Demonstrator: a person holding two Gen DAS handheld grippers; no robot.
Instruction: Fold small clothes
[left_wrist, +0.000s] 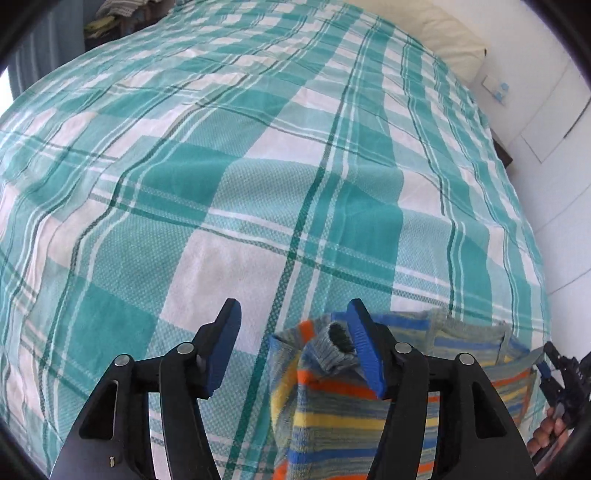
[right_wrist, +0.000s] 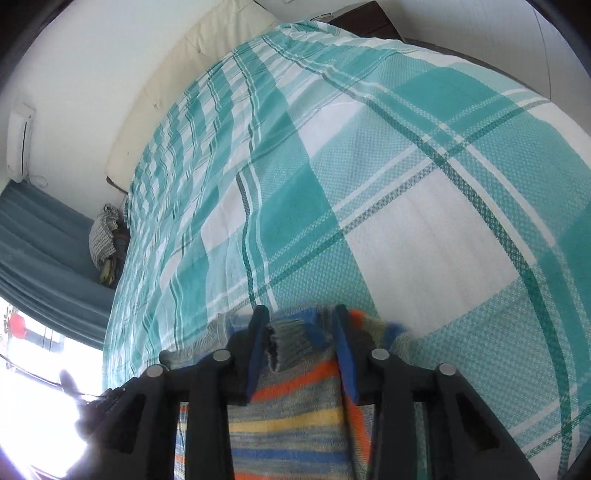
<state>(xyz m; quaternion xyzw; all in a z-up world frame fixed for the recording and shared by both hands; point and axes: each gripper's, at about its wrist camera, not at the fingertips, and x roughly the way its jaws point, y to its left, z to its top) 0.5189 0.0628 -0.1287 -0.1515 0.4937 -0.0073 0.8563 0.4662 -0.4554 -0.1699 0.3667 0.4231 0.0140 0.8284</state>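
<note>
Garment (left_wrist: 332, 417) — orange, yellow, blue, grey stripes; bedsheet (left_wrist: 229, 177) teal-white plaid.

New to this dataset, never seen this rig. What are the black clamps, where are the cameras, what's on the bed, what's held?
No robot: a person holds two hand-held grippers, each carrying a fisheye camera looking along its fingers. The left gripper view shows open blue-padded fingers, one finger overlapping a small striped knitted garment in orange, yellow, blue and grey, lying on a teal-and-white checked bedspread. The right gripper view shows fingers on either side of a fold of that garment; whether it is clamped is unclear.
</note>
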